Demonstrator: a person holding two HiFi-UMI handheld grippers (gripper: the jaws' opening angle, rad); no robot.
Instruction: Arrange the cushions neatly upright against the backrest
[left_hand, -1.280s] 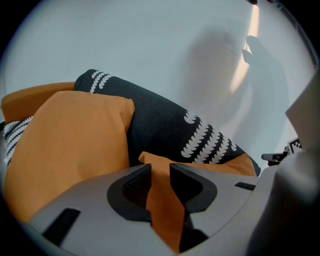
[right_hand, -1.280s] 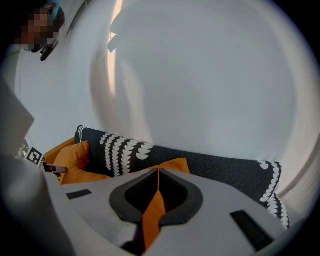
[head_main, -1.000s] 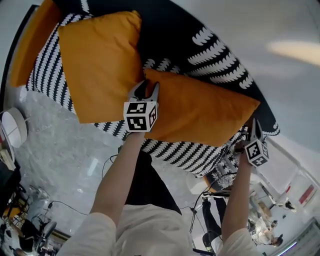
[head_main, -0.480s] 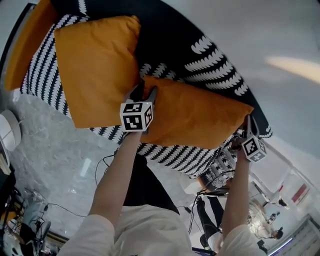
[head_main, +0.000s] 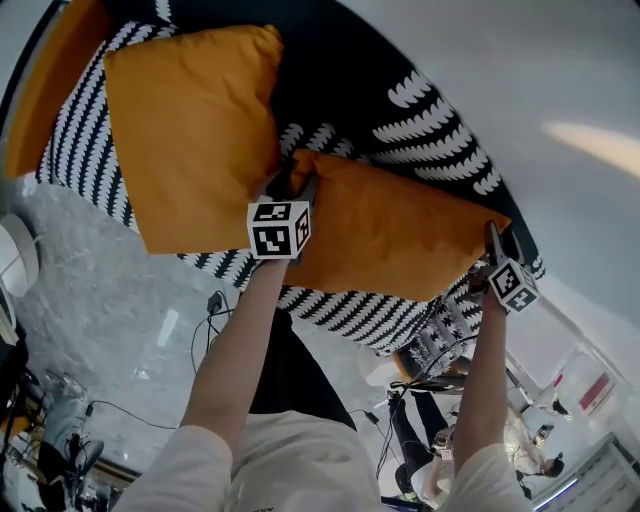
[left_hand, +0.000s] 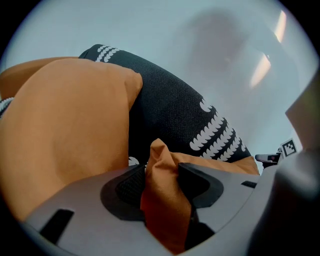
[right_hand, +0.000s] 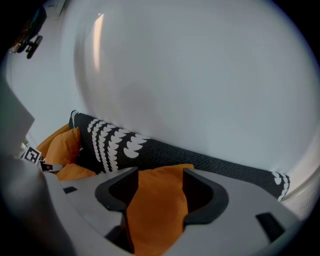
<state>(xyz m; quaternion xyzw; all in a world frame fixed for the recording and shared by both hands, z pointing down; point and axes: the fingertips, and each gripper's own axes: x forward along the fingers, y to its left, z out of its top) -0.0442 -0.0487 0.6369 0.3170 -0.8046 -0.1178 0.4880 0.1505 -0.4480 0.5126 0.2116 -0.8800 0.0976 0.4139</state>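
An orange cushion (head_main: 390, 235) leans against the black-and-white patterned backrest (head_main: 400, 110) of a sofa. My left gripper (head_main: 290, 185) is at its left corner and my right gripper (head_main: 493, 238) at its right corner. In the left gripper view the bunched corner (left_hand: 165, 200) stands loose between the spread jaws of the left gripper (left_hand: 160, 172). In the right gripper view the other corner (right_hand: 155, 205) lies between the wide jaws of the right gripper (right_hand: 160, 175). Both pairs of jaws have just been opening. A second orange cushion (head_main: 190, 130) stands to the left.
A third orange cushion (head_main: 50, 80) lies at the sofa's far left end. The patterned seat (head_main: 340, 305) runs along the front. Below it is a pale marbled floor (head_main: 120, 310) with cables and a round white object (head_main: 15, 255). A white wall (head_main: 560, 60) rises behind the sofa.
The right gripper's jaws have parted off the cushion's right corner, and the left gripper's jaws have spread wider round the left corner. Both hands have sunk slightly. The cushion stays against the backrest.
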